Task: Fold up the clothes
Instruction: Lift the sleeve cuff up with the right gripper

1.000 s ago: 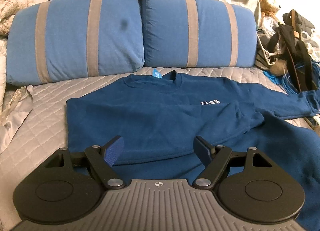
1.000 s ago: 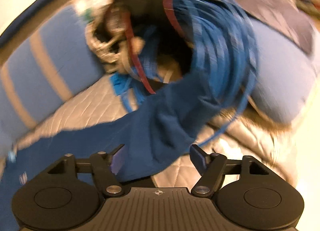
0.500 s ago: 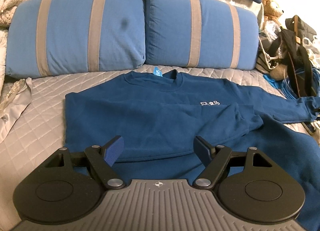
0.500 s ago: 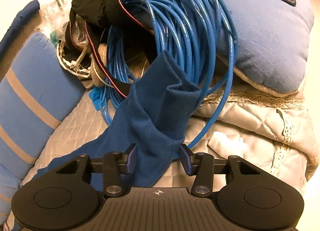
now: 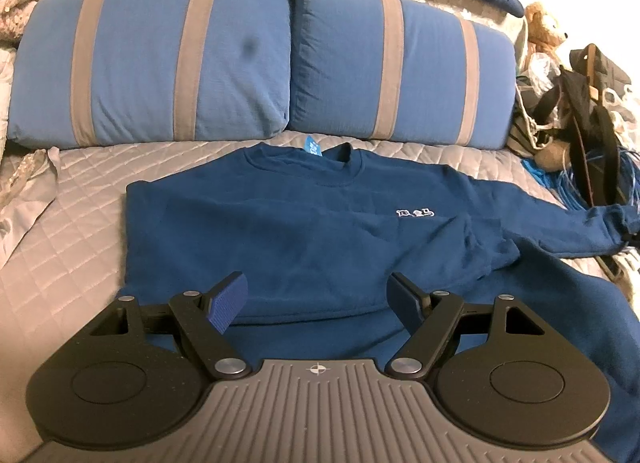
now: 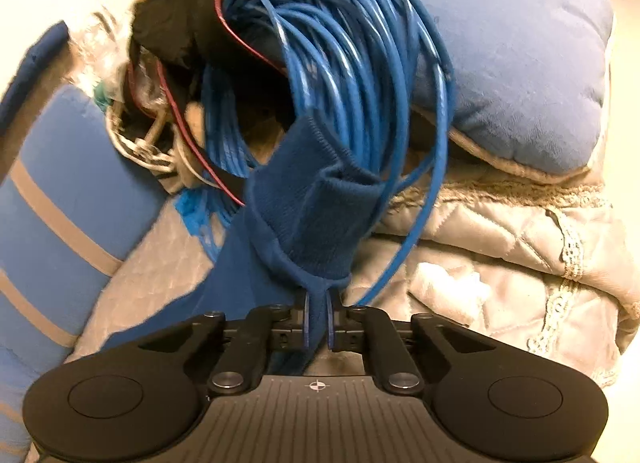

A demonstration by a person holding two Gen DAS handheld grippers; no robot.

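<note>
Left wrist view: the left claw [image 5: 318, 297] is seen with its jaws well apart and nothing between them, hovering over the lower hem of a navy sweatshirt [image 5: 304, 231]. The sweatshirt is spread face up on a grey quilted bedspread [image 5: 76, 223], straight ahead of the claw, with the collar at the far end near two blue striped pillows [image 5: 256, 59]. One sleeve [image 5: 560, 227] is stretched out to the right of the claw, its long axis running sideways toward a heap of bags and cable at the bed's edge. The opposite side looks already folded in, judging by the straight edge there.

Right wrist view: the right claw [image 6: 318, 323] has just been closing and is now clamped together on the sleeve's cuff [image 6: 316, 219], with cloth pinched between the pads. The ribbed cuff stands just ahead of the claw, resting against a coil of blue cable [image 6: 340, 75]; the rest of the sleeve trails away down and to the left. A pale quilted blanket [image 6: 500, 255] lies to the right.

The coming move is judged to turn on that sideways axis: the cuff, held by the right claw, would be carried leftward along the sleeve's line, across the chest. The cable may snag.
</note>
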